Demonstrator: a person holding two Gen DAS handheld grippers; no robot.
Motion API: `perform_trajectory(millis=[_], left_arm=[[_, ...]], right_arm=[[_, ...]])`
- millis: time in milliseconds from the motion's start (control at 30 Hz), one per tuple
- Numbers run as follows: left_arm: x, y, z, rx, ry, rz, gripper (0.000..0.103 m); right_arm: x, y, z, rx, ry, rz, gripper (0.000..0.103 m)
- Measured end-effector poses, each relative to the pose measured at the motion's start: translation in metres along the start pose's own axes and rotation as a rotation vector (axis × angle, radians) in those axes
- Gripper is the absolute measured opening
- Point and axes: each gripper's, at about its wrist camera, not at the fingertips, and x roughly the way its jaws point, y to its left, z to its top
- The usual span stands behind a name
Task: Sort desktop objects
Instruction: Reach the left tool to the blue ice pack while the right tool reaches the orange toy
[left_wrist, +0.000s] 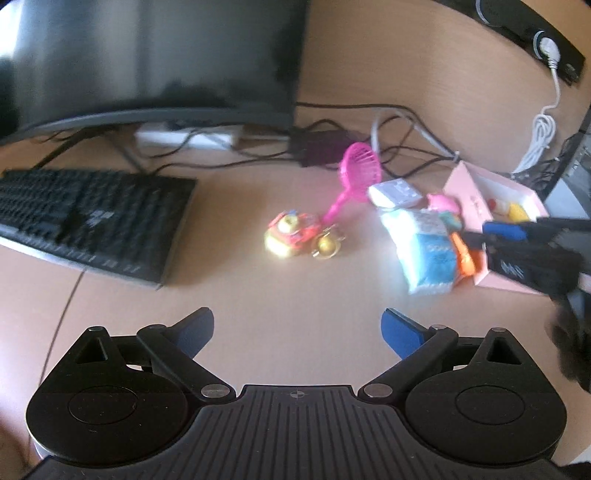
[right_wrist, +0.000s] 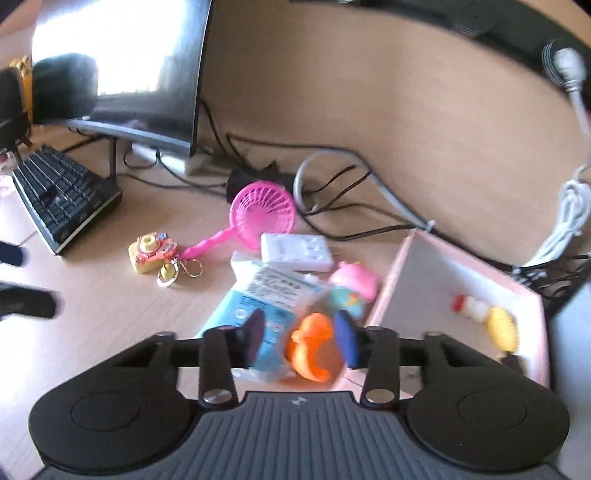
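Desktop clutter was mostly unsorted: only a small yellow toy (right_wrist: 501, 328) and a red-and-white one (right_wrist: 468, 307) lay in the pale pink cardboard box (right_wrist: 424, 266). Right gripper (right_wrist: 301, 338) jaws stood narrow around an orange plastic toy (right_wrist: 310, 345); whether they gripped it I couldn't tell. Left gripper (left_wrist: 297, 330) jaws hung wide, empty above the desk (left_wrist: 295, 288).

left wrist view: looks down-forward over pale wooden counter (left_wrist: 295, 295) from mid-desk, black keyboard (left_wrist: 92, 214) at left.
right wrist view: lower, close above open pink cardboard box (right_wrist: 461, 273).
shared: pink plastic sieve (left_wrist: 360, 166) (right_wrist: 264, 214), yellow toy camera (left_wrist: 291, 232) (right_wrist: 151, 251), curved black monitor (left_wrist: 147, 55) (right_wrist: 147, 74).
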Motion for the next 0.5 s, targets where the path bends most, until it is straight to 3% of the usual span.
perform_trajectory(millis=[67,133,200,267,400,500], left_arm=[[-0.001,0.007,-0.007,-0.021,0.023,0.020,0.100],[0.002,0.012,-0.014,-0.038,0.048,0.034,0.100],[0.005,0.015,-0.017,-0.048,0.066,0.033,0.100],[0.006,0.014,-0.017,-0.048,0.071,0.024,0.100],[0.012,0.001,-0.008,-0.015,0.060,0.000,0.100],[0.019,-0.014,0.000,0.045,0.045,-0.034,0.100]], right_arm=[[0.014,0.010,-0.001,-0.048,-0.008,-0.105,0.023],[0.026,0.015,-0.004,-0.067,0.011,-0.138,0.022],[0.034,0.014,-0.006,-0.025,0.048,-0.091,0.021],[0.033,0.013,-0.011,0.011,0.063,-0.034,0.014],[0.023,0.022,-0.019,0.037,0.083,0.144,0.010],[0.016,0.024,-0.027,-0.002,0.065,0.116,0.010]])
